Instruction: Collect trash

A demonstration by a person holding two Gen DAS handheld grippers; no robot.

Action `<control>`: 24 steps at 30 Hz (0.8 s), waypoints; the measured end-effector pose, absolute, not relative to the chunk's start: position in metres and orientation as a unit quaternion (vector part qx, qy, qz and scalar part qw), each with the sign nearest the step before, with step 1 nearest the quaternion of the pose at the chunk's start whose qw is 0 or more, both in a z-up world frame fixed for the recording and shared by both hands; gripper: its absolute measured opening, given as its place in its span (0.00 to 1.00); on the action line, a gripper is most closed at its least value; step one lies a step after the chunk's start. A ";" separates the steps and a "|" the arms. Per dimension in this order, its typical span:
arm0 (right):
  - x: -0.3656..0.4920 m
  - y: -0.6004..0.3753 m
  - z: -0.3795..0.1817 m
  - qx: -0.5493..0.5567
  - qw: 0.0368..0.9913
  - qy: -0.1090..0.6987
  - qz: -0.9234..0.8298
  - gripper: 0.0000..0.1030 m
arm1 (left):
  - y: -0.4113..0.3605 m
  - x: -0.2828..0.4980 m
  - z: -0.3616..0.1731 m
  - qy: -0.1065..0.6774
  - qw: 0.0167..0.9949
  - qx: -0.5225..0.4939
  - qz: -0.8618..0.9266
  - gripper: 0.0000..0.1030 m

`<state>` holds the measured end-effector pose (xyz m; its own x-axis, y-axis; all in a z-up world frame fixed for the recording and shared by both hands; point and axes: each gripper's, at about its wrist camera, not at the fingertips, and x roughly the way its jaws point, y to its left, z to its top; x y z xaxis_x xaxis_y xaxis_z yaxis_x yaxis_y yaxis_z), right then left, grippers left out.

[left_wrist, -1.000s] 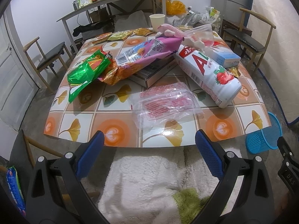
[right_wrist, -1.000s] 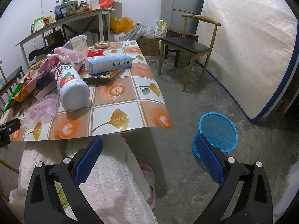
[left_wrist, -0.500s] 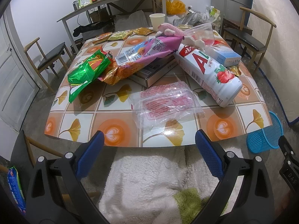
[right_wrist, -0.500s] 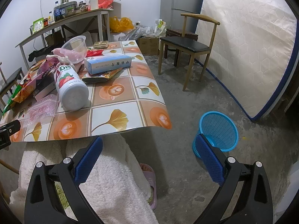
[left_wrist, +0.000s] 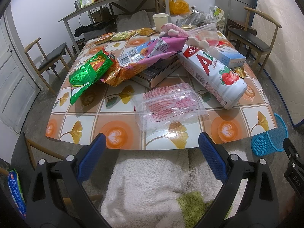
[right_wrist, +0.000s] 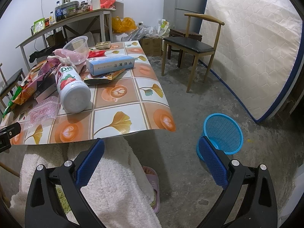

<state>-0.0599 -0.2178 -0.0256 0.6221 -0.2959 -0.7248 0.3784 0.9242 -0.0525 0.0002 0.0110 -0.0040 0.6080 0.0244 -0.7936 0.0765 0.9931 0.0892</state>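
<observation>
Trash litters the tiled-pattern tablecloth table, biggest first: white cylindrical drink bottle with red letters and strawberry print lying on its side at the right; pink-and-orange crinkled snack bag draped over a flat cardboard box; clear plastic wrapper with pink print, flattened, near the front edge; green foil snack bag at the left; light-blue carton behind the bottle; clear plastic cup tipped on its side. Blue mesh wastebasket stands on the concrete floor, right of the table. Left gripper hovers before the table edge, jaws spread wide, holding nothing. Right gripper likewise agape and empty, one pad in front of the basket.
</observation>
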 end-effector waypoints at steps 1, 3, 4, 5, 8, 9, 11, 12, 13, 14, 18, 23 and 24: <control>-0.060 -0.219 -0.025 0.053 0.899 0.392 -0.187 0.94 | 0.011 0.000 -0.004 0.443 0.895 0.057 -0.014 0.91; -0.060 -0.218 -0.025 0.053 0.899 0.392 -0.187 0.94 | 0.011 0.000 -0.004 0.442 0.895 0.057 -0.014 0.91; -0.060 -0.219 -0.025 0.053 0.899 0.392 -0.187 0.94 | 0.011 0.000 -0.004 0.442 0.895 0.057 -0.014 0.91; -0.060 -0.218 -0.025 0.053 0.899 0.392 -0.187 0.94 | 0.012 0.000 -0.004 0.442 0.895 0.057 -0.014 0.91; -0.059 -0.217 -0.026 0.049 0.899 0.393 -0.187 0.94 | 0.011 0.000 -0.004 0.443 0.895 0.057 -0.014 0.91; -0.059 -0.216 -0.026 0.049 0.899 0.393 -0.187 0.94 | 0.011 0.000 -0.004 0.443 0.895 0.057 -0.014 0.91; -0.059 -0.215 -0.026 0.048 0.899 0.393 -0.188 0.94 | 0.012 0.000 -0.004 0.443 0.894 0.057 -0.014 0.91; -0.059 -0.215 -0.025 0.048 0.899 0.393 -0.189 0.94 | 0.012 -0.001 -0.004 0.443 0.895 0.057 -0.014 0.91; -0.058 -0.216 -0.024 0.048 0.899 0.393 -0.188 0.94 | 0.013 -0.001 -0.005 0.443 0.895 0.057 -0.015 0.91; -0.057 -0.215 -0.024 0.048 0.899 0.393 -0.189 0.94 | 0.012 -0.001 -0.004 0.443 0.895 0.057 -0.014 0.91; -0.057 -0.217 -0.020 0.049 0.900 0.390 -0.189 0.94 | 0.013 0.000 -0.005 0.443 0.894 0.057 -0.013 0.91; -0.044 -0.225 -0.014 0.055 0.906 0.382 -0.173 0.94 | 0.011 0.011 -0.003 0.435 0.898 0.065 -0.003 0.91; -0.039 -0.228 -0.013 0.055 0.908 0.379 -0.167 0.94 | 0.010 0.017 -0.001 0.432 0.899 0.069 -0.001 0.91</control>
<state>-0.0392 -0.2278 -0.0131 0.6561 -0.2622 -0.7076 0.3455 0.9380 -0.0272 0.0169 0.0101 -0.0014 0.6262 0.0590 -0.7774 0.0610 0.9904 0.1243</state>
